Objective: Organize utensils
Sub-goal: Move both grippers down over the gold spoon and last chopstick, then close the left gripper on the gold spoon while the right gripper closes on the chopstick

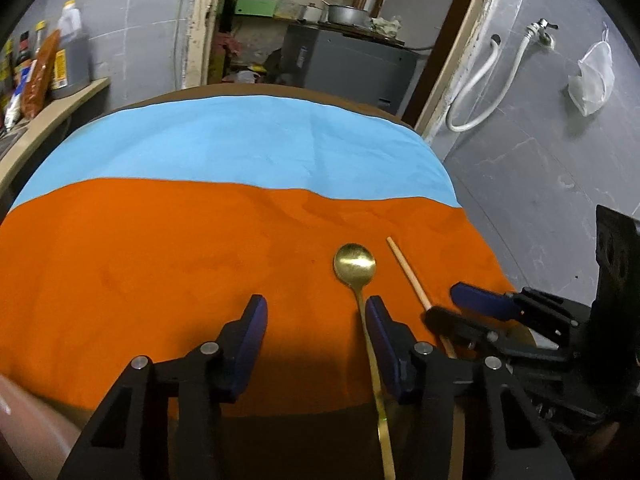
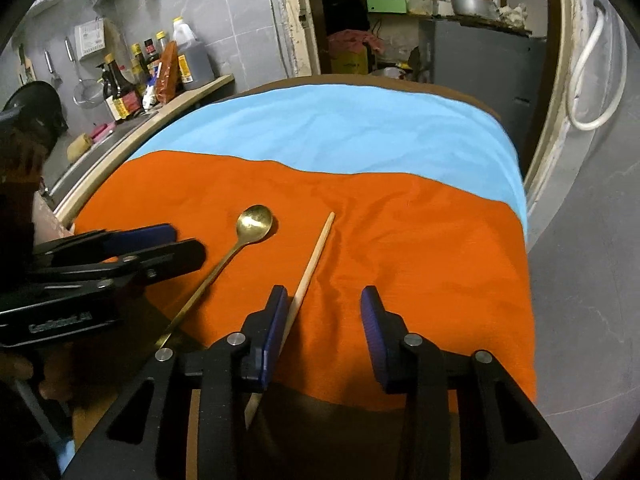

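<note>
A gold spoon (image 1: 355, 262) lies on the orange cloth (image 1: 160, 272), bowl pointing away, with its long thin handle running back over the near edge. Just beside it, to the right, lies a wooden chopstick (image 2: 314, 264), not quite lined up with the spoon; their far ends spread apart.

The left gripper (image 1: 316, 312) hangs low over the cloth with its jaws wide apart and nothing between them. The spoon handle passes right next to its right jaw, outside the gap. The right gripper (image 2: 326, 306) also has its jaws apart and holds nothing. The chopstick runs along the inner side of its left jaw.

It looks like the picking up is about to start. To do it well, each gripper should slide sideways until its thing sits in the middle of the gap, then close gently. The spoon handle is thin and smooth, so it could slip or twist.

A blue cloth (image 1: 240, 140) covers the far half of the tabletop.
</note>
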A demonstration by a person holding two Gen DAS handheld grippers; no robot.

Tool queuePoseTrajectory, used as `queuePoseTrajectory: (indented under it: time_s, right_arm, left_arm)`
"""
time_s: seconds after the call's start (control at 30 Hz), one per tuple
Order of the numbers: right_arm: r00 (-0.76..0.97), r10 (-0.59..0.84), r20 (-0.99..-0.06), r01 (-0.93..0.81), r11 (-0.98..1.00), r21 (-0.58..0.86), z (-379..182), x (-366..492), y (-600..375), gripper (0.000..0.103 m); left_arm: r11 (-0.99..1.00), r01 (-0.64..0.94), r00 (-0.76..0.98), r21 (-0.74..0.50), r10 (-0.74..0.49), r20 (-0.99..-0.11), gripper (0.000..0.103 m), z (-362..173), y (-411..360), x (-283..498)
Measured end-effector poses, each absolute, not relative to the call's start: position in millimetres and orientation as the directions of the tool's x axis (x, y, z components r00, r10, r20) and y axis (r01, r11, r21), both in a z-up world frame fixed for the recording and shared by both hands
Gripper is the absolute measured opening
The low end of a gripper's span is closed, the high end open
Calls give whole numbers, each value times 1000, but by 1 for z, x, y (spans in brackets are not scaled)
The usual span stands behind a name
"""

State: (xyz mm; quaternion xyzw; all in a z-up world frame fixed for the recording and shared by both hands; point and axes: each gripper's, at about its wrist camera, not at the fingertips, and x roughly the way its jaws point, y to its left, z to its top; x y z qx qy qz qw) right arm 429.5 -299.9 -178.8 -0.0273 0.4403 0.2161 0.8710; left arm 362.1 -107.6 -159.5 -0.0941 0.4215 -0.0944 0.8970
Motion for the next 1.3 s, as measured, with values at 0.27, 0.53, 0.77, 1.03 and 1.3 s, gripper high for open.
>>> queuePoseTrajectory:
  time_s: [0.27, 0.53, 0.77, 1.03, 1.3]
  right_arm:
    - [515, 302, -802, -424, 903, 68, -183, 441, -284, 34]
    - [546, 255, -798, -344, 937, 64, -175, 442, -303, 15]
    - [458, 344, -819, -368, 913, 177, -183, 456, -322, 10]
    - [381, 353, -855, -388, 900, 198, -184, 482, -313, 10]
    - [325, 292, -899, -407, 902, 146, -185, 491, -290, 11]
  left_arm:
    - [956, 110, 610, -273, -282, -740, 40, -161, -111, 382]
    - [944, 168, 578, -283, -327, -748, 35, -164, -119, 393]
    - [937, 200, 548, -285, -348, -760, 30, -167, -121, 408]
    - [950, 231, 528, -210, -304, -793, 13, -164, -130, 414]
    - [948, 268, 530, -169, -292, -796, 6, -160, -135, 408]
